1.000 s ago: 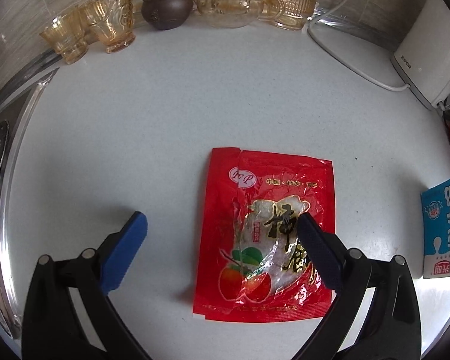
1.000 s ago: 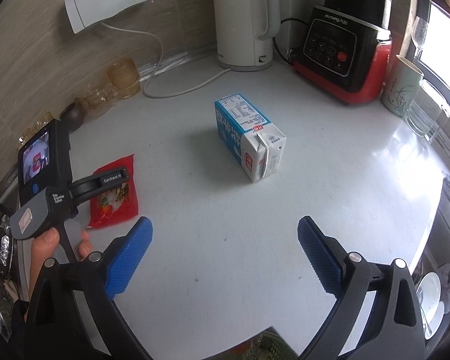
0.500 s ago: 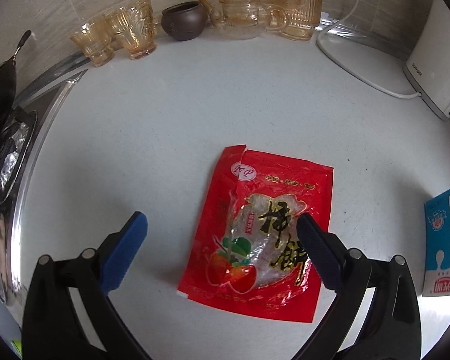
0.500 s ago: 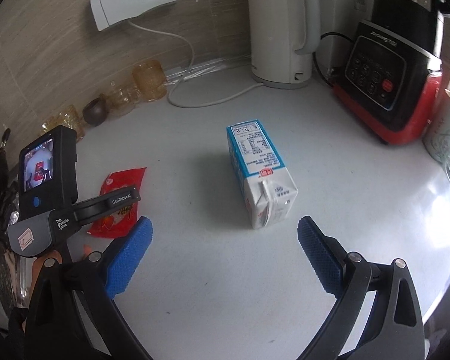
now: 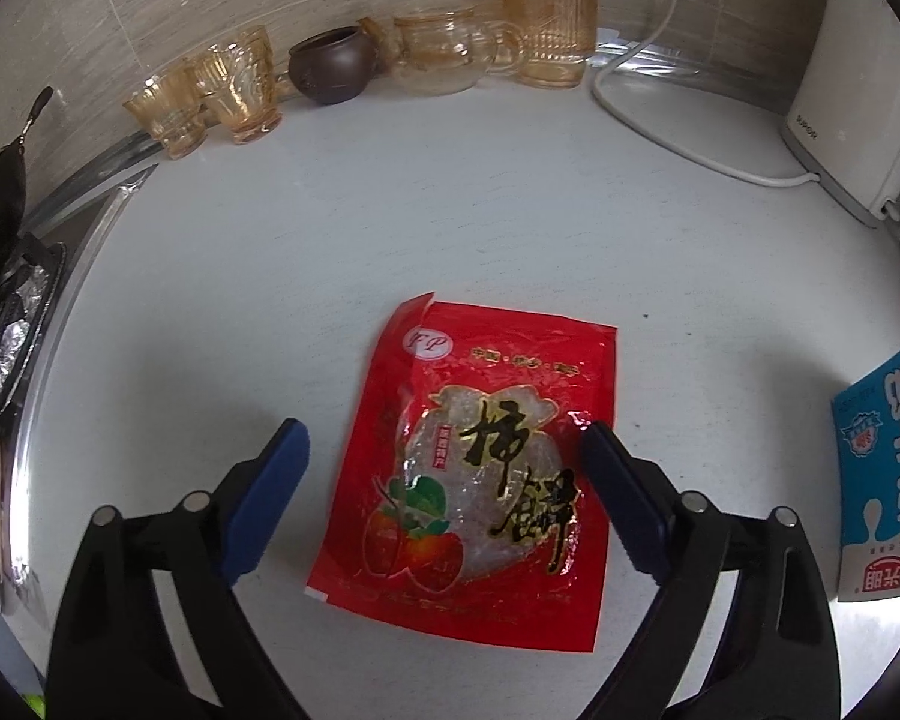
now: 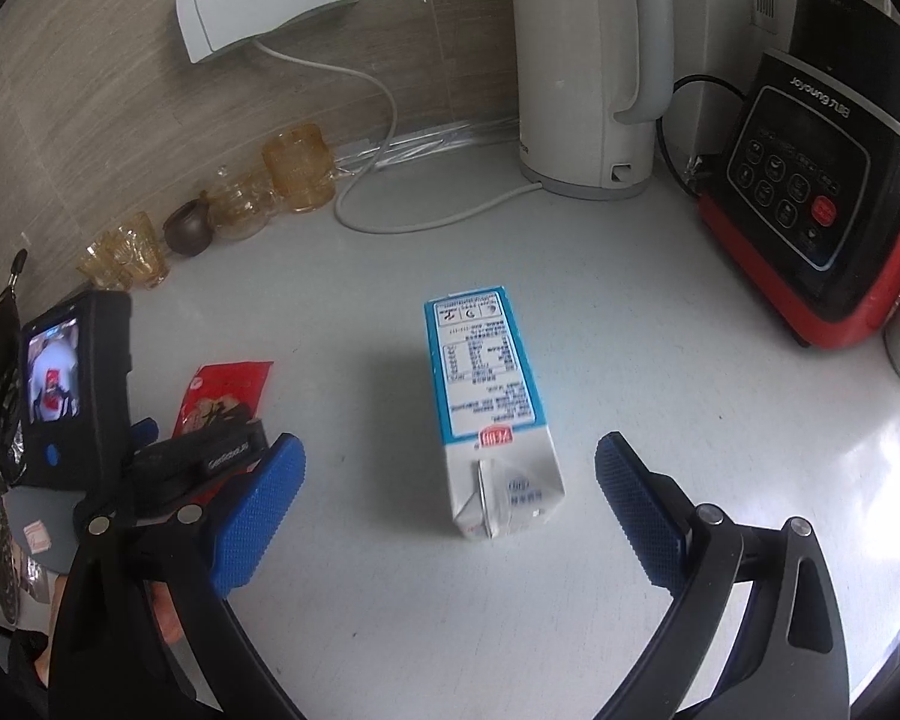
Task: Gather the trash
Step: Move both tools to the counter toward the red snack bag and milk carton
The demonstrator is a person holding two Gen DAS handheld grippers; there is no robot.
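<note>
Both pairs of jaws are seen spread wide, and nothing is pinched by either. On the left gripper (image 5: 444, 456) the jaws are closing at this moment; the red snack wrapper (image 5: 480, 450) lies flat on the white counter (image 5: 390, 210) between the two blue pads, and its right edge is overlapped by the right pad (image 5: 621, 504), but whether it is touched there cannot be told. The left pad stands apart from it.

From left to right in the left wrist view, a metal edge with crumpled foil (image 5: 6, 336) is seen at the far left. Along the wall a row of amber glass cups (image 5: 210, 96), a small brown clay pot (image 5: 330, 63), a clear glass teapot (image 5: 444, 51) and one more amber cup (image 5: 549, 30) is placed. A white cable (image 5: 660, 138) runs to a white appliance (image 5: 852, 120) at the right. The milk carton (image 5: 882, 474) is cut by the right edge of the picture (only one blue and white face is shown).

In the right wrist view the left gripper's body with its small lit screen (image 6: 54, 378) is seen at the left, over the wrapper. The right gripper (image 6: 450, 480) hangs above the counter, and the milk carton lies on its side between the open pads, with clear space on both sides. Behind it a white kettle (image 6: 588, 60) stands, and a black and red appliance (image 6: 810, 198) is placed at the right
</note>
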